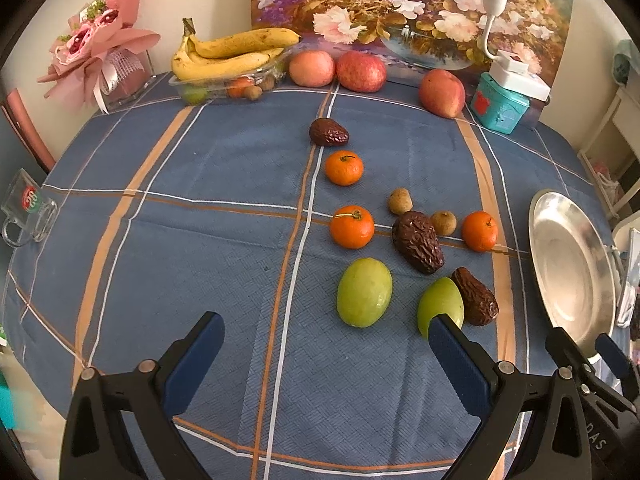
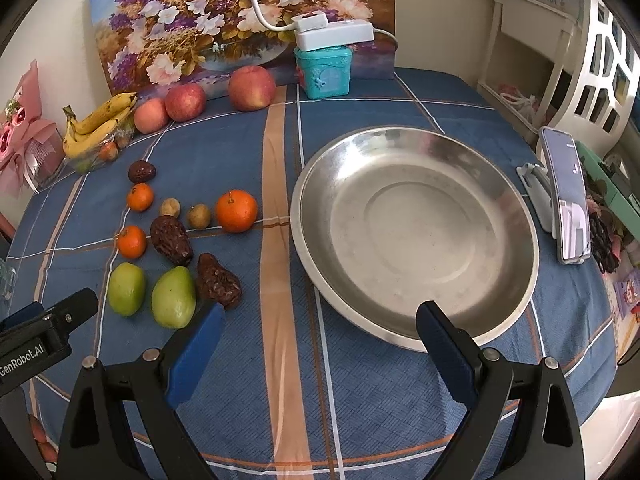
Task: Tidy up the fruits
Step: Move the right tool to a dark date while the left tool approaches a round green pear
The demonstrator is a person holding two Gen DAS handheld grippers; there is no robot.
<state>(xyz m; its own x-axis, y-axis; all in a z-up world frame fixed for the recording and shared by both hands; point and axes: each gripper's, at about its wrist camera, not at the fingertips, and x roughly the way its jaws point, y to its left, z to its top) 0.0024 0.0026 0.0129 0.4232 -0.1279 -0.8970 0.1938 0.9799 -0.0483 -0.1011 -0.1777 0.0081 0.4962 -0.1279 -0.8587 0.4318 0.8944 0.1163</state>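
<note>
On blue cloth left of the empty plate (image 2: 320, 168): tangerines (image 1: 351, 227), dates (image 1: 417, 242), green fruit (image 1: 364, 292). Left gripper (image 1: 326, 340) and right gripper (image 2: 320, 322) gape, empty. Green fruit likely firm, smooth, slippery: grip across its middle.

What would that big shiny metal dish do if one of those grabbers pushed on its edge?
The metal dish looks stiff and thin-walled, so probably light for its size. Its smooth steel could slip between flat fingers. It sits on a woven tablecloth, so a push would likely slide it; pressing the overhanging rim might tip it.
</note>
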